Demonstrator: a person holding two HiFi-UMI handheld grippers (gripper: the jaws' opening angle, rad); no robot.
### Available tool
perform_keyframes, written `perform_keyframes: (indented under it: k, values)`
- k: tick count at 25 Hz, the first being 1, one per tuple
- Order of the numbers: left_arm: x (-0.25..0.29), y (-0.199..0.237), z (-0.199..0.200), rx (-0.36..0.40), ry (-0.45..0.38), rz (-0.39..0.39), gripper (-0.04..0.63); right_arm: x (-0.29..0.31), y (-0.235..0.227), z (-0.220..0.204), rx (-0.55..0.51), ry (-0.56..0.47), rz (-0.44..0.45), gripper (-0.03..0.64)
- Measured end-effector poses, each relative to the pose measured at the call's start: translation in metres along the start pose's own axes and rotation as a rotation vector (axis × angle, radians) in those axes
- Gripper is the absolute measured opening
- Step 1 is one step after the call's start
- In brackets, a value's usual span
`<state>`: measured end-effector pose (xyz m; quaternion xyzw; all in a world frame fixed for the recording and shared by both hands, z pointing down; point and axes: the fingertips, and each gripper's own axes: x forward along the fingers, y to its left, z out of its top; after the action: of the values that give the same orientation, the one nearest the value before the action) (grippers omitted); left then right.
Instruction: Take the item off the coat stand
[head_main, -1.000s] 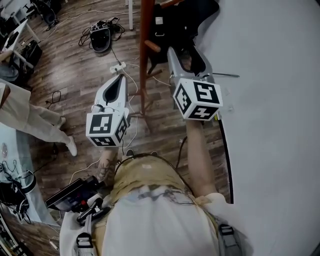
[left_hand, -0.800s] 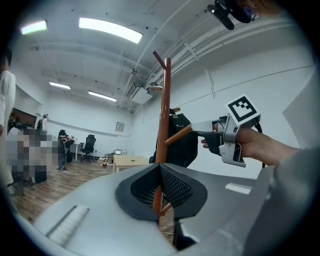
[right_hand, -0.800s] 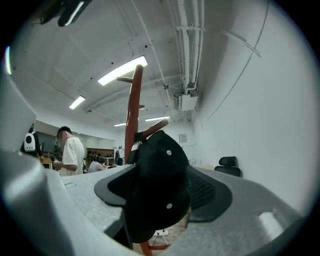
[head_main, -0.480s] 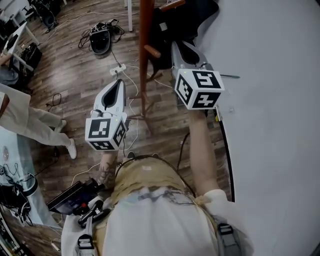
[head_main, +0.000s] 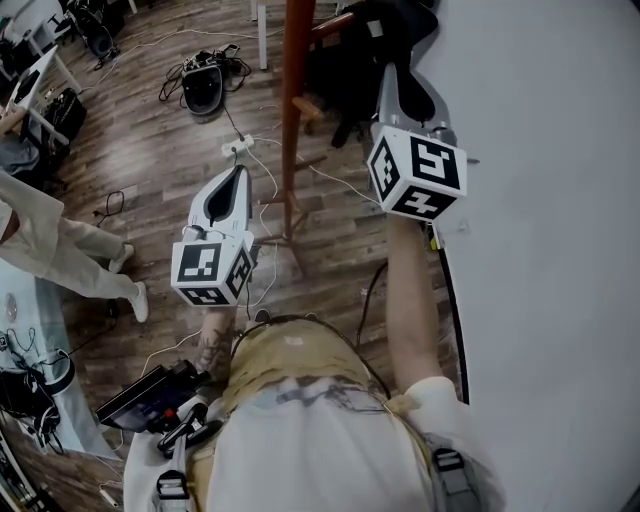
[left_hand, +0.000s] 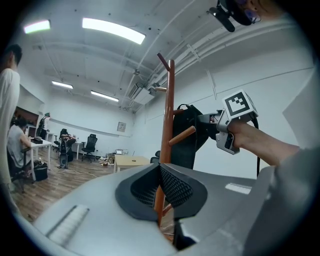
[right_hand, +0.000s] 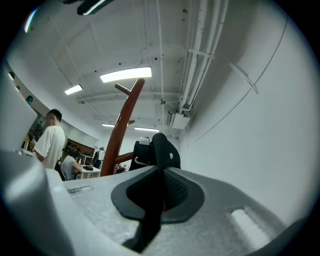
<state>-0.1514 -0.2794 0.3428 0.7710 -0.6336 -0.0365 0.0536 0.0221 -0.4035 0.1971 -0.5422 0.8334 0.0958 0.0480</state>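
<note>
Head view, left to right: a person (head_main: 50, 240) stands at the far edge on the wood floor (head_main: 150, 150), well clear of the work. The left gripper (head_main: 238, 170) hangs low beside the coat stand (head_main: 296, 90), its jaws together with nothing between them. Right of the pole hangs the bag (head_main: 355, 50) – black, up on the stand – and the right gripper (head_main: 395, 75) reaches into it.

The step in hand looks like the grab itself: the right gripper's jaws are pressed together on a strap (right_hand: 150, 220) of the bag, but the bag is not yet off the stand. The next move probably calls for lifting the strap up and outward, so that it slides clear of the upward-slanting peg (left_hand: 182, 136) instead of catching on it. The idle left gripper could steady the pole if it tips.

Only the left gripper view shows the scene from the side – the peg angling up from the pole and the bag hanging just behind it. The right gripper view alone shows the strap running between the pads. The head view alone shows both tools at once, and the cables (head_main: 205, 70) on the floor.
</note>
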Motion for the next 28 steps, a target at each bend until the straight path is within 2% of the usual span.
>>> perform_keyframes:
  k: [5,10,16,28]
  values:
    - [0.001,-0.003,0.002,0.005,-0.003,-0.007,-0.003,0.0,-0.028,0.013,-0.001,-0.031,-0.08,0.008]
    - [0.002,-0.009,0.006,0.001,-0.002,-0.018,-0.003,-0.024,-0.043,-0.001,0.025,0.006,-0.118,0.008]
    - [0.001,-0.018,0.014,0.002,-0.018,-0.037,-0.003,-0.059,-0.034,-0.037,0.07,0.079,-0.115,0.008]
    - [0.001,-0.034,0.027,0.022,-0.034,-0.075,-0.003,-0.104,0.007,-0.077,0.121,0.164,-0.079,0.008]
